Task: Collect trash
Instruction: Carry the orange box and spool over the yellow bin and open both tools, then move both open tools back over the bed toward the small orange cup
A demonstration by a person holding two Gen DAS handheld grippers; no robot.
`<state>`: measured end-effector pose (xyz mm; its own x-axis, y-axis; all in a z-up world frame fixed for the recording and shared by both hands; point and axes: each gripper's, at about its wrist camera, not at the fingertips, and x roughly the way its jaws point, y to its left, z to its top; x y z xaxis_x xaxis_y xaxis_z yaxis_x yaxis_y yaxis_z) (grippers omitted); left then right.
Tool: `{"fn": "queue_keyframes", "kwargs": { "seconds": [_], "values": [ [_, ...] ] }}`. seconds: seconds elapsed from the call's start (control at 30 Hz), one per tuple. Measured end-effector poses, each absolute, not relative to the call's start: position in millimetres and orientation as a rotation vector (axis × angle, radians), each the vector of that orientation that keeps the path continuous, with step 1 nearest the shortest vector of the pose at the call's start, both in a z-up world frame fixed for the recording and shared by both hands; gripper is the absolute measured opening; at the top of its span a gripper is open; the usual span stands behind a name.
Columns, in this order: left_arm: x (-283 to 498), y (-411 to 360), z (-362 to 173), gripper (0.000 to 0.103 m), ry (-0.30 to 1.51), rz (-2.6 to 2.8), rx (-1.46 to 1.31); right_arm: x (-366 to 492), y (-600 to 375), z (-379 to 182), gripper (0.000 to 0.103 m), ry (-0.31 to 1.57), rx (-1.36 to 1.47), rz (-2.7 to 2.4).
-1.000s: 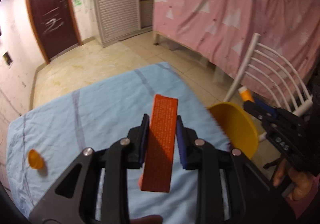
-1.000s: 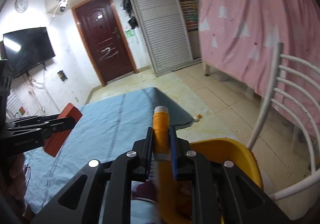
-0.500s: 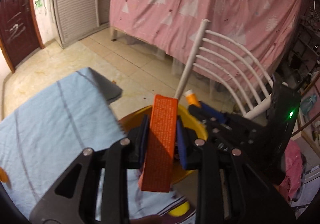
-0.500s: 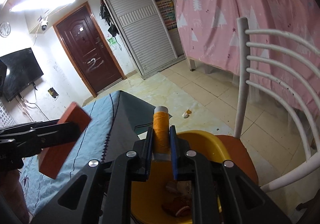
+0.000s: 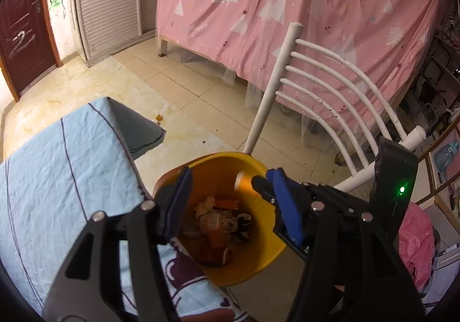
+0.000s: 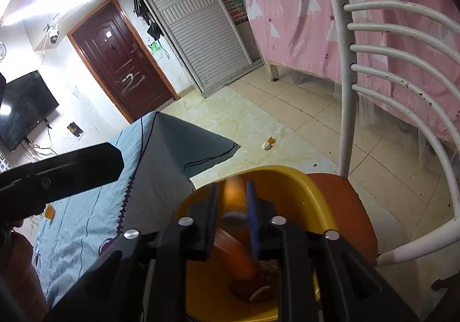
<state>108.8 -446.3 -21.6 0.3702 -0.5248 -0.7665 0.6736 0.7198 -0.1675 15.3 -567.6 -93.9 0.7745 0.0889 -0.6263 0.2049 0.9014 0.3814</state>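
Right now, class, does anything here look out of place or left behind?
Yes. A small scrap of litter lies on the tiled floor beyond the cloth's hanging corner, outside the yellow bin. Another small orange piece sits on the blue cloth.

Orange spool motion-blurred between right claw jaws; grip unclear.

Table under wrinkled blue sheet — small orange piece on it, left. Chair seat right carries yellow bin. Scraps on far floor tiles.
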Motion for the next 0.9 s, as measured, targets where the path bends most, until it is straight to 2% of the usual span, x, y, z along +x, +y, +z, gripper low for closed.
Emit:
{"fn": "queue_keyframes", "kwargs": {
  "seconds": [0.03, 0.07, 0.1, 0.13, 0.23, 0.6, 0.73, 0.9],
  "values": [
    [110.4, -445.1, -22.4, 0.056, 0.912, -0.770, 0.181, 15.8, -566.0, -94.3, 0.043, 0.691, 0.448, -0.067],
    [111.9, -442.3, -22.7, 0.056, 0.913, -0.766, 0.173, 16.3, -565.2, -94.3, 0.053, 0.692, 0.445, -0.070],
    [112.9, -439.4, -22.6, 0.056, 0.912, -0.761, 0.169, 16.1, -563.2, -94.0, 0.067, 0.690, 0.439, -0.074],
    [113.1, -436.7, -22.3, 0.057, 0.911, -0.757, 0.167, 15.5, -563.0, -92.9, 0.071, 0.687, 0.436, -0.074],
    [115.6, -423.6, -20.6, 0.061, 0.899, -0.741, 0.153, 13.5, -559.2, -89.9, 0.072, 0.672, 0.432, -0.072],
    [144.3, -338.9, -1.7, 0.062, 0.821, -0.637, 0.131, 12.1, -526.8, -56.4, 0.081, 0.599, 0.383, -0.047],
    [165.2, -293.7, 0.8, 0.075, 0.812, -0.564, 0.103, 15.3, -512.3, -44.4, 0.083, 0.587, 0.345, -0.042],
    [187.1, -244.2, 2.0, 0.075, 0.795, -0.479, 0.087, 19.3, -492.7, -28.5, 0.084, 0.564, 0.320, -0.028]
  ]
}}
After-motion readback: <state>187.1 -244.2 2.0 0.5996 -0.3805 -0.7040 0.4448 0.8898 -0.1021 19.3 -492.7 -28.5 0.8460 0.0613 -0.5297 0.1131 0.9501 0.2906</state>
